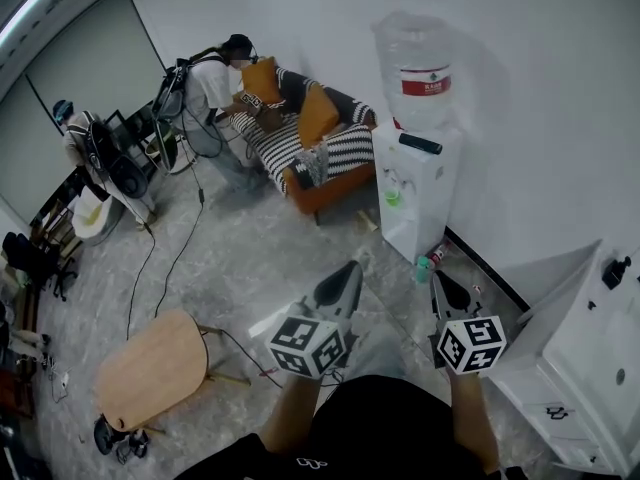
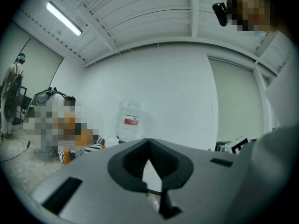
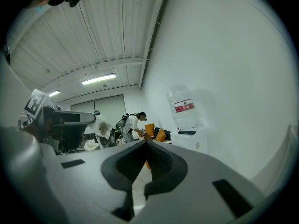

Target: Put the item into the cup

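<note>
Left gripper [image 1: 349, 268] and right gripper [image 1: 438, 280] — fingers [image 2: 128, 164] clenched — over grey floor [image 1: 250, 258] near water dispenser [image 1: 415, 183].

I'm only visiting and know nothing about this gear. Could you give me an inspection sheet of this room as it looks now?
Surface: grey floor; small wooden table standing on it.
Job's things: nothing seen; no cup or item can be made out.
Clutter: what look like small bottles on the floor by the water dispenser.
Grippers: left gripper and right gripper held side by side, jaws together, nothing between them.
Cables: black cable running across the floor.
Surroundings: sofa with orange cushions, a person bent over it; white cabinet at right.
</note>
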Demonstrator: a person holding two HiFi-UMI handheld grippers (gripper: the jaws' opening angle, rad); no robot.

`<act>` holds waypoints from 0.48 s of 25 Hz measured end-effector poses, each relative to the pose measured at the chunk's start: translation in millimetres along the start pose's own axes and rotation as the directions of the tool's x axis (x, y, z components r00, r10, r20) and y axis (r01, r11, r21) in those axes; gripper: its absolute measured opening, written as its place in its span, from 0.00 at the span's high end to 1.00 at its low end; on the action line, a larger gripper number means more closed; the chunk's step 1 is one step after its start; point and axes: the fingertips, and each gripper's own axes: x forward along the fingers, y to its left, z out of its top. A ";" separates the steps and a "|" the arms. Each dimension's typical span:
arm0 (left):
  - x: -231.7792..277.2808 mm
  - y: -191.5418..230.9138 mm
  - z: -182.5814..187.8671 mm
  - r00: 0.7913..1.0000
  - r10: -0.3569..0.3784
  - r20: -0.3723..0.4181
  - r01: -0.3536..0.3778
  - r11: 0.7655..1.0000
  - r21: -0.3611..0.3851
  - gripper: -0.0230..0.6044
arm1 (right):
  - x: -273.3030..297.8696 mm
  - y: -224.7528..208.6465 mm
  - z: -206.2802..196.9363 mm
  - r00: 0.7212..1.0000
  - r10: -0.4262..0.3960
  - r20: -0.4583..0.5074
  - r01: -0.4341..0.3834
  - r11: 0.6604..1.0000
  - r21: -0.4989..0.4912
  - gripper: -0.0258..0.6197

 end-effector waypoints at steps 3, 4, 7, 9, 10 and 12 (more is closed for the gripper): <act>-2.4 6.5 5.3 1.000 0.015 0.010 -0.015 1.000 0.005 0.94 | 3.3 2.9 4.2 1.000 0.011 0.008 -0.011 1.000 -0.007 0.95; -2.2 7.6 7.0 1.000 0.017 0.014 -0.017 1.000 0.006 0.94 | 4.2 2.4 5.7 1.000 0.012 0.011 -0.012 1.000 -0.009 0.95; 1.6 9.7 10.6 1.000 0.016 0.024 -0.016 1.000 0.012 0.94 | 9.7 -1.2 10.5 1.000 0.012 0.022 -0.012 1.000 -0.015 0.95; 5.1 11.5 11.6 1.000 0.009 0.029 -0.010 1.000 0.016 0.94 | 15.5 -4.2 13.6 1.000 0.012 0.029 -0.011 1.000 -0.022 0.95; 6.4 13.3 12.0 0.999 0.008 0.031 -0.009 1.000 0.019 0.94 | 18.9 -5.2 15.1 0.999 0.013 0.031 -0.012 1.000 -0.026 0.95; 8.0 20.4 13.6 0.999 0.014 0.035 -0.015 1.000 0.025 0.94 | 26.5 -5.2 17.6 0.999 0.022 0.037 -0.020 0.999 -0.034 0.95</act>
